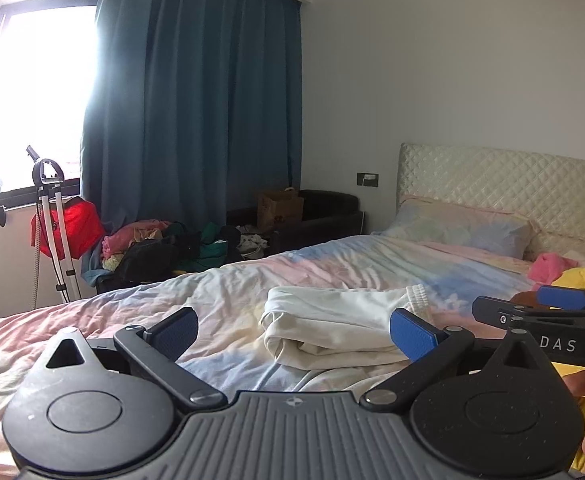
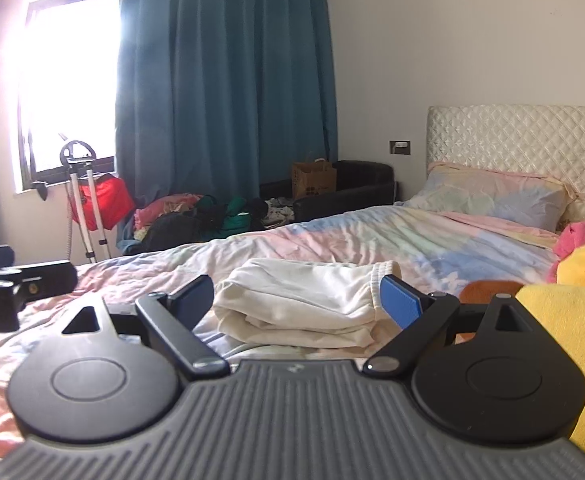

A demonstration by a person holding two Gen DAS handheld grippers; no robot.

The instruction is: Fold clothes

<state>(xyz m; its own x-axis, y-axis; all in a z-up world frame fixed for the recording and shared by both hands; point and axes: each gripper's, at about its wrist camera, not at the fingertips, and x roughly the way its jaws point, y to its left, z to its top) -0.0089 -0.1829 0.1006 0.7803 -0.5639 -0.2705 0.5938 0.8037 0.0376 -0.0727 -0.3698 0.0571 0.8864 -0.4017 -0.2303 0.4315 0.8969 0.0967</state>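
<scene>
A folded cream garment (image 1: 336, 332) lies on a bed (image 1: 132, 312) with pastel sheets. Both the left gripper (image 1: 294, 330) and the right gripper (image 2: 296, 300) hover before it, fingers released. Beyond the bed: blue curtain (image 1: 196, 100), bright window (image 1: 40, 92).

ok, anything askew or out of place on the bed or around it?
The folded white garment looks tidy, flat on the wrinkled sheet. Odd bits: a heap of loose clothes piled on the floor under the curtain, and plush toys crowding the bed's right edge. Both tools are open and hold nothing.
</scene>
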